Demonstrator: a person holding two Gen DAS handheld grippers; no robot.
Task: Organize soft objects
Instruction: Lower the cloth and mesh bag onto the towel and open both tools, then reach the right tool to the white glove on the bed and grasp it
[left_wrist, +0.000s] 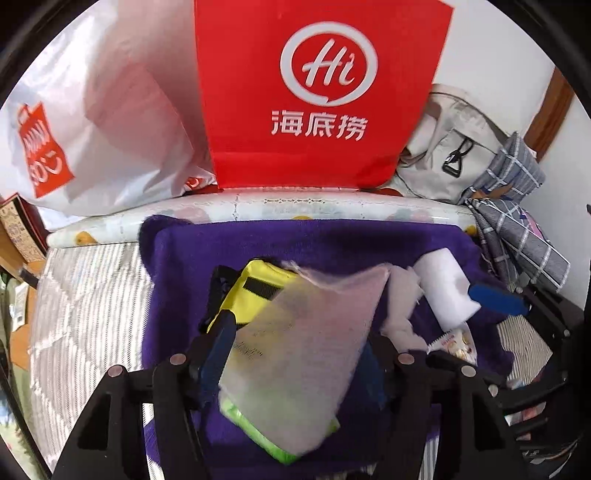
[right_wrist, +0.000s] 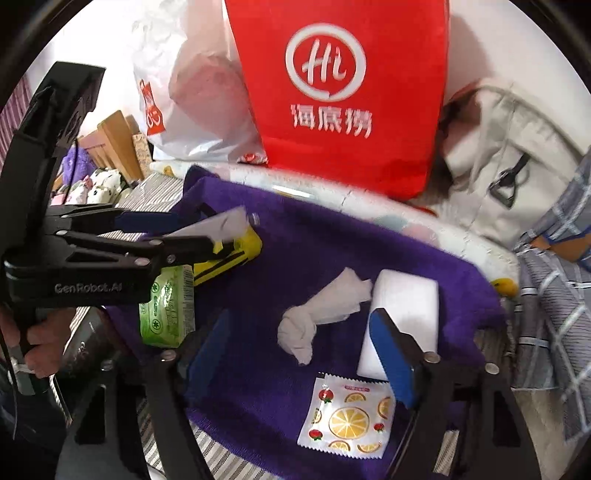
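From my left wrist view a blurred translucent packet (left_wrist: 295, 350) hides most of the green tissue pack (left_wrist: 280, 448) and part of the yellow pouch (left_wrist: 255, 284); the red bag's (left_wrist: 317, 92) top is cut off.

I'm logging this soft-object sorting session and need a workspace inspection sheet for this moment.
Surface: purple towel spread over a striped mat.
Job's things: green tissue pack, yellow pouch, crumpled tissue, white sponge block and fruit-print sachet, all on the towel.
Clutter: nothing seen beyond these.
Grippers: left gripper open around a translucent blurred sheet, grip unclear; right gripper open, one finger beside the sponge block, holding nothing.
Cables: thin dark cord behind the left gripper.
Surroundings: red paper bag, white plastic bag, grey backpack, plaid cloth.
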